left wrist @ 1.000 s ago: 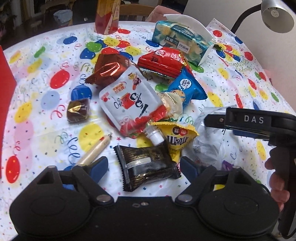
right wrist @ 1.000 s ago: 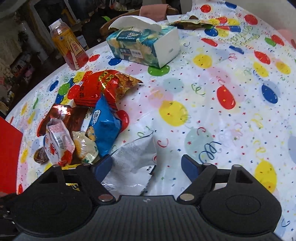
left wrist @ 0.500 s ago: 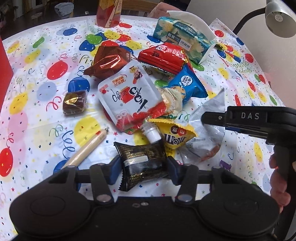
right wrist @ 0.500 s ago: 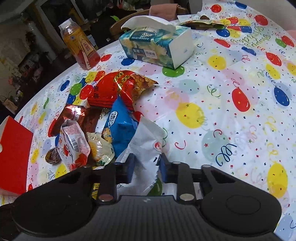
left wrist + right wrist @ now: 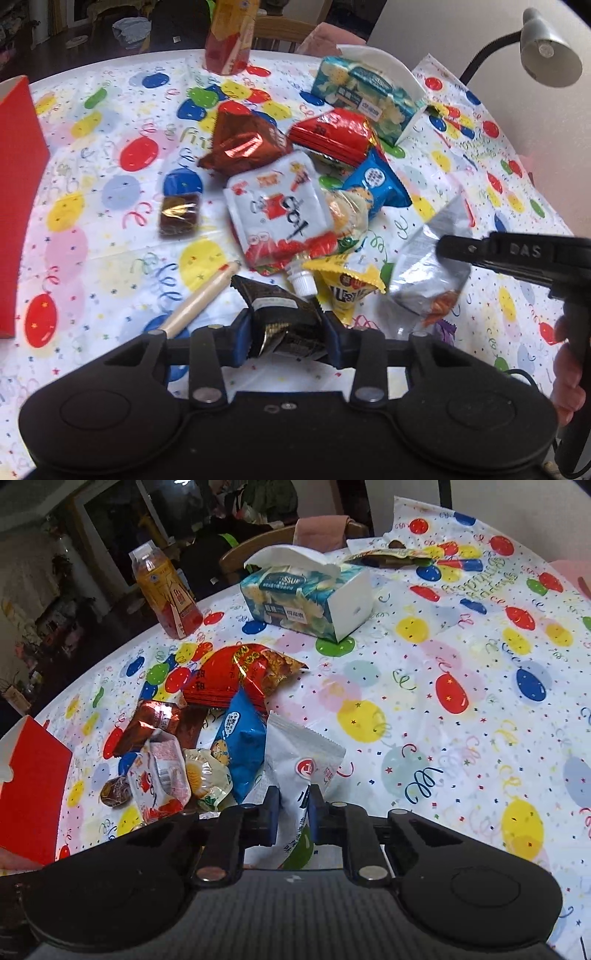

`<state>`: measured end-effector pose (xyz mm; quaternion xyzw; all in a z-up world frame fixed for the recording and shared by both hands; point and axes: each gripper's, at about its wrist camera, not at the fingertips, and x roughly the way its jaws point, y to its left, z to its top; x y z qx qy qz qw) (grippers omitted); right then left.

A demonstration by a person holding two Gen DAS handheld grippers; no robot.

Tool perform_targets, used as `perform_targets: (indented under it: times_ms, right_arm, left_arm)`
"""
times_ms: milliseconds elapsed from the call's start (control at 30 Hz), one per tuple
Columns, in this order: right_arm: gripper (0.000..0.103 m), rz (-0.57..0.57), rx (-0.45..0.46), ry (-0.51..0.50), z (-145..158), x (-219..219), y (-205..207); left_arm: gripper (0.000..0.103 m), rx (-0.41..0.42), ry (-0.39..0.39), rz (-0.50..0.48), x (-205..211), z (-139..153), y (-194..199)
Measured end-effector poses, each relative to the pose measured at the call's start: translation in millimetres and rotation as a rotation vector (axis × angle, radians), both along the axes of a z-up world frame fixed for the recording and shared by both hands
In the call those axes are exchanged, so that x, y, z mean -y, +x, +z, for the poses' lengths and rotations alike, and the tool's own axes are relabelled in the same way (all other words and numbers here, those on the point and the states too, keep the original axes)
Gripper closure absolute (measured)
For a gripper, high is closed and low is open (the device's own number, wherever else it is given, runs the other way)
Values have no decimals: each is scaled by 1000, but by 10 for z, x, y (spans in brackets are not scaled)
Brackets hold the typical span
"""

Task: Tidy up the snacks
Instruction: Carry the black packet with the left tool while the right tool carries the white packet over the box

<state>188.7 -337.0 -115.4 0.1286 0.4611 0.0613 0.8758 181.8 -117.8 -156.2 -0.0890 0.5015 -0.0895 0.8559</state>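
While both tools have a packet each, nothing is sorted yet. Left gripper (image 5: pixel 286 334) is pinched onto the near end of the black packet (image 5: pixel 280 317), blue pads pressing its two long edges; the packet's long axis runs away from the tool toward the pile, its far end pointing up-table, crumpled at the grip. Right gripper (image 5: pixel 291 814) is squeezed onto the white packet (image 5: pixel 301 771), low on its body; the packet stands tilted, sealed serrated end pointing up and away, long axis roughly in line with the fingers.

Judgement: step in hand is lifting each packet clear of the heap. Lift straight up before travelling, so the yellow packet (image 5: pixel 345 288) and white pouch (image 5: pixel 279 218) beside the black one are not dragged. Keep the squeeze light; both wrappers are soft.

Beyond: blue packet (image 5: pixel 242 746), red packet (image 5: pixel 221 681), brown foil bag (image 5: pixel 242 146). Red box (image 5: pixel 31 794) at the left edge looks the likely destination. Farthest: tissue box (image 5: pixel 306 602), drink bottle (image 5: pixel 166 598)
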Motion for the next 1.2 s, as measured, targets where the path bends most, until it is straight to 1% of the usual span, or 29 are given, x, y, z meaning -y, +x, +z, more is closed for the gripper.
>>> perform_targets:
  times_ms: [200,367,467,600,733,1000,1200]
  right_arm:
    - [88,8,48,-29,278,-124,-236]
    - [88,39,67,-5,503,-358,-445]
    - [88,81,92,2,645,-599,-558]
    - [88,152,127,8,826,-971,-662]
    - [88,211,146,24,961,-1319,-713]
    - [88,332,163,50,1140,-2001,-732]
    - [88,412,183,56,1238,-2494,-651]
  left_arm:
    - [66,33,-16,-1,-237,180,-115]
    - [66,45,-51,19,-505,351,-227]
    - [66,49,-72,48,-721,453,-291]
    - [66,76,-88,81,-1023,628,-394]
    - [66,102,-87,103,-1318,806,-492]
    - [66,143,-79,150,-1861,1076,-603]
    - [66,168,-66,199,-2233,1193,-642]
